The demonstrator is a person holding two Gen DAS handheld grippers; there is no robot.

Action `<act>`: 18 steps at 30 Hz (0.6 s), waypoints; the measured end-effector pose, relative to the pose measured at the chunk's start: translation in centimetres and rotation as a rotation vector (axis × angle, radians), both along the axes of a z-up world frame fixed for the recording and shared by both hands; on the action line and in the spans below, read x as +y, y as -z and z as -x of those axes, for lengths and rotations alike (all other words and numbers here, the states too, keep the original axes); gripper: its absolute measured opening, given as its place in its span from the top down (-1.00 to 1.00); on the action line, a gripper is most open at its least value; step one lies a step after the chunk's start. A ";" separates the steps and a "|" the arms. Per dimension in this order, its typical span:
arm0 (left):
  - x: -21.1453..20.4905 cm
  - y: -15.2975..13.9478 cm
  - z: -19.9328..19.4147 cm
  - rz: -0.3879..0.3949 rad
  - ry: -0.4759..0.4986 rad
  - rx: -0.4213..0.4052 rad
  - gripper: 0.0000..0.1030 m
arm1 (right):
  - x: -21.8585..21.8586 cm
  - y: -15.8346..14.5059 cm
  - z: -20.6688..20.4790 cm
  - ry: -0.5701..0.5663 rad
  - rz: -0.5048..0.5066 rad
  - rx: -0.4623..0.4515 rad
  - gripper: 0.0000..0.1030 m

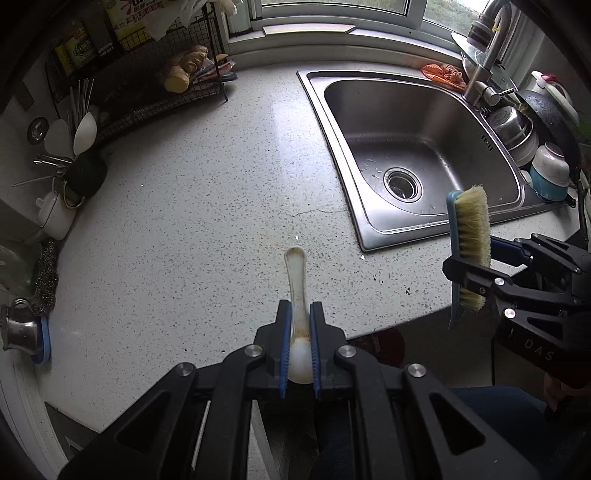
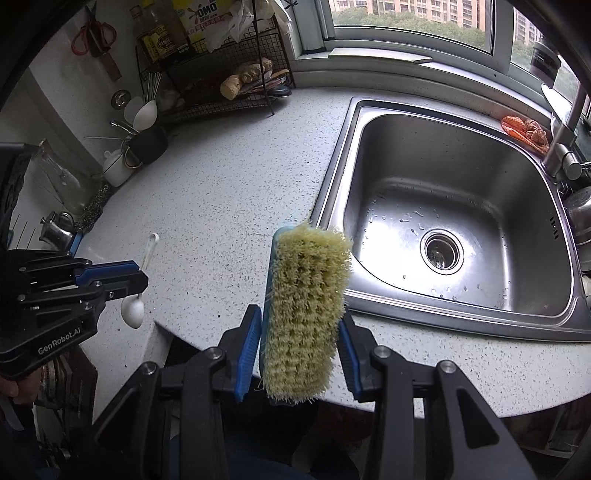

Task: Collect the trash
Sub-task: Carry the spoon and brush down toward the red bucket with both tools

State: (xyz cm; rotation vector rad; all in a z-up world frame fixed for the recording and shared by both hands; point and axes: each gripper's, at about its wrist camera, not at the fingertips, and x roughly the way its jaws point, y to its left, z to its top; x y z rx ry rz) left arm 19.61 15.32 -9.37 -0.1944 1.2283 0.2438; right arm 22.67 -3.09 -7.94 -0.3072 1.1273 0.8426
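Facing the brush point(image 2: 304, 314) bristles, only right wrist shows high-rise buildings point(image 2: 406, 11) outside.

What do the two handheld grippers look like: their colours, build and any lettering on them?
Both the left gripper and right gripper are black angular linkages with silver pivot bolts and blue ribbed pads. White lettering shows on each body. A thin dark cable hangs below the right one.

My right gripper point(image 2: 300, 347) clamps a blue-backed, yellow-bristled scrub brush point(image 2: 304, 314) over the speckled countertop point(image 2: 229, 192); my left gripper point(image 2: 142, 282) pinches what looks like a white plastic spoon point(image 2: 133, 310).
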 end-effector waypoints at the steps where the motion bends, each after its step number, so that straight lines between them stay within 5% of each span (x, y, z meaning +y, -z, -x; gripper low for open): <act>1: -0.7 -0.3 0.4 -0.002 0.003 -0.005 0.84 | -0.7 -0.2 0.2 -0.002 -0.005 -0.001 0.28; 8: -5.8 -1.2 2.7 -0.011 0.014 -0.002 0.84 | -5.7 -0.8 1.3 0.011 -0.040 0.022 0.28; 18: -14.1 2.5 5.0 0.021 0.077 0.053 0.84 | -12.5 1.3 4.3 0.040 -0.023 0.059 0.28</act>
